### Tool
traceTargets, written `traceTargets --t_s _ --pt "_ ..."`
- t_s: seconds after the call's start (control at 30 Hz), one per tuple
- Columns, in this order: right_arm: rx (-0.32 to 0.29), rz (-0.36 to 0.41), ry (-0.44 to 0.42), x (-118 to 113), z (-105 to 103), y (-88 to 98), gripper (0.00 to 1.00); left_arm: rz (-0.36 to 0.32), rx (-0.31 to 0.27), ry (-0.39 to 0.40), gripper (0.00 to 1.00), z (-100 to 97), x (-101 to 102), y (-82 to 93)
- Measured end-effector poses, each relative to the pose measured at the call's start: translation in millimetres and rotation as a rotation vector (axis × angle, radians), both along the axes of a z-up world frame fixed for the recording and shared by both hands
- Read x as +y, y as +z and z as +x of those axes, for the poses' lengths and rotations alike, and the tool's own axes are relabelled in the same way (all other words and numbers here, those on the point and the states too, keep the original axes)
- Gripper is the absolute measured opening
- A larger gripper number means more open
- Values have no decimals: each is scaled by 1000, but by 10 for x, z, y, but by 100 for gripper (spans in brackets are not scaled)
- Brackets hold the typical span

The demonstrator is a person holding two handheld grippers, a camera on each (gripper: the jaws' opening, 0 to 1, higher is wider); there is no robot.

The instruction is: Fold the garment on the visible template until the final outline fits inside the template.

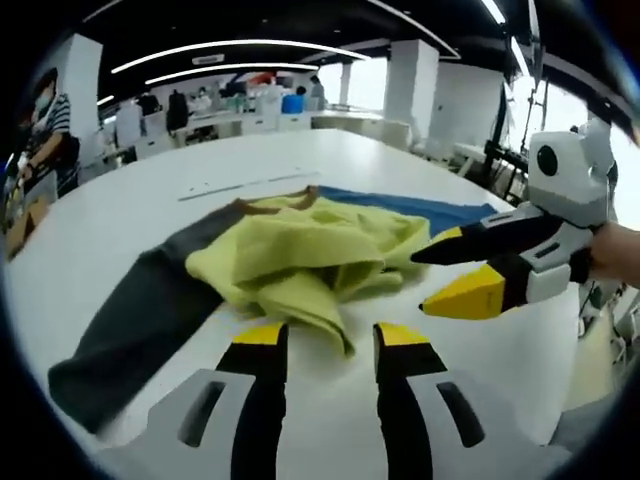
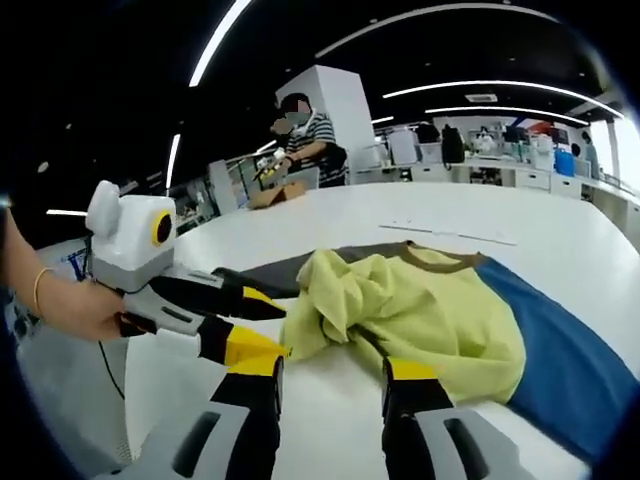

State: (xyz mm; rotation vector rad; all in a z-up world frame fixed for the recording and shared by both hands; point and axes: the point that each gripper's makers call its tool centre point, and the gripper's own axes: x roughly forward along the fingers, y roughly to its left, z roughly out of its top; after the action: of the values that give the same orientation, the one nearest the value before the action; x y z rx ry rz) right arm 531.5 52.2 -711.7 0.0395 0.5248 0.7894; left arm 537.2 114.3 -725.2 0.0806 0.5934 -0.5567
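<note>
Left gripper view: yellow-green garment [image 1: 310,260] crumpled on white bench [image 1: 150,200], over grey-and-blue template [image 1: 130,320]. Left gripper [image 1: 326,345] fingers apart, empty. Right gripper [image 2: 333,375] likewise.

Crumpled yellow garment [image 2: 420,310] on table [image 2: 560,235]

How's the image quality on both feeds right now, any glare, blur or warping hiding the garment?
Left gripper view: bright windows wash out the upper right, the fisheye bends the table edge, but the yellow garment is sharp and evenly lit. Right gripper view: dark ceiling with curved light strips, no glare on the garment; the left gripper at the side looks slightly soft and stretched.
</note>
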Motion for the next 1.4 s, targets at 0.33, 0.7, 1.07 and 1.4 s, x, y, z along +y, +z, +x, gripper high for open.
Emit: traceTargets --t_s 0.33,0.7,1.07,1.4 --pt "-7 28 -9 191 188 -67 24 -29 38 21 20 -55 -14 -137" --pt "12 71 -50 209 351 -109 7 -33 51 22 0 -11 -80 -206" --pt "16 99 -43 170 296 63 0 -15 29 38 0 -61 138 -77" --pt "-25 64 -40 -11 221 325 0 -34 -23 70 0 -82 457 261"
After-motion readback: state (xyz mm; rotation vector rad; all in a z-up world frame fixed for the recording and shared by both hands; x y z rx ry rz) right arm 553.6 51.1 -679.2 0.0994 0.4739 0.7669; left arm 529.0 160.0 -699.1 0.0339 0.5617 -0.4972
